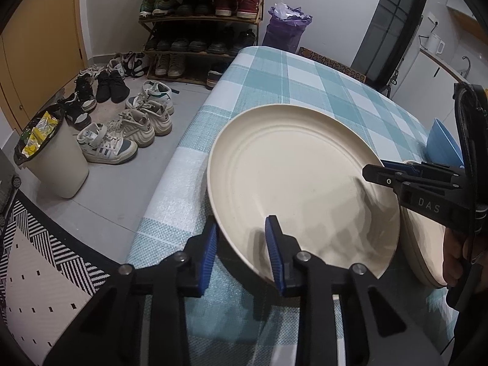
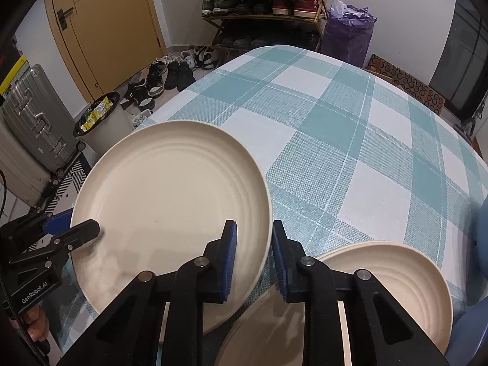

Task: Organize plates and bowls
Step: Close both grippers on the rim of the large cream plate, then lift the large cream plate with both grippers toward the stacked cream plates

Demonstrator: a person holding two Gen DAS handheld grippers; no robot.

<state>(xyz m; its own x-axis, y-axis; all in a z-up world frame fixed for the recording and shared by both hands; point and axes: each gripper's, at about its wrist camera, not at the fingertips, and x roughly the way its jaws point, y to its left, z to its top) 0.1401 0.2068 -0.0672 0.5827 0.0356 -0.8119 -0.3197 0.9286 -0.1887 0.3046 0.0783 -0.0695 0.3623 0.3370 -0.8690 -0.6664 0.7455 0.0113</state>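
Bin holds wrappers; purple bag stuffed.

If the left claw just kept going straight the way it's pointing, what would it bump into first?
Nothing new: the left claw already has the rim of the large cream plate between its blue pads. Pushing on would likely slide further onto that plate, toward the checked tablecloth beyond. Depth is hard to judge here.

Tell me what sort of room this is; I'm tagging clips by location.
Most likely a home entryway with a dining table: a loaded shoe rack stands by a yellow door, and a checked tablecloth holds a plate.
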